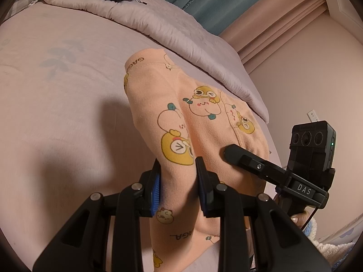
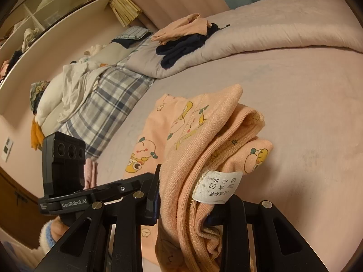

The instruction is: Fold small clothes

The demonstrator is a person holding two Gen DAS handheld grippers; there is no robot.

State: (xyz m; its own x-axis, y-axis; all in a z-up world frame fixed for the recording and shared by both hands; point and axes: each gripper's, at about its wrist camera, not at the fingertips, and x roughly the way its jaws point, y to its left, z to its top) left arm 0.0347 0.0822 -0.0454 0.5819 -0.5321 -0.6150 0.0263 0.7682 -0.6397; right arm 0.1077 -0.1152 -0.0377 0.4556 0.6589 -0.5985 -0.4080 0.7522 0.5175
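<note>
The left gripper (image 1: 179,188) and right gripper (image 2: 188,201) each pinch the peach cartoon-print garment (image 1: 199,117) above the bed (image 1: 56,90)

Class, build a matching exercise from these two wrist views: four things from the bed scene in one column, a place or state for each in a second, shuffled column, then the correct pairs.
Things:
1. peach cartoon-print garment
2. care label
3. dark navy clothes
4. plaid sheet

Places or states:
A. piled on the grey quilt
B. white, sewn into an inside seam
C. clamped by the left gripper and the right gripper
D. under a heap of white laundry

Pairs: 1-C, 2-B, 3-A, 4-D
</note>
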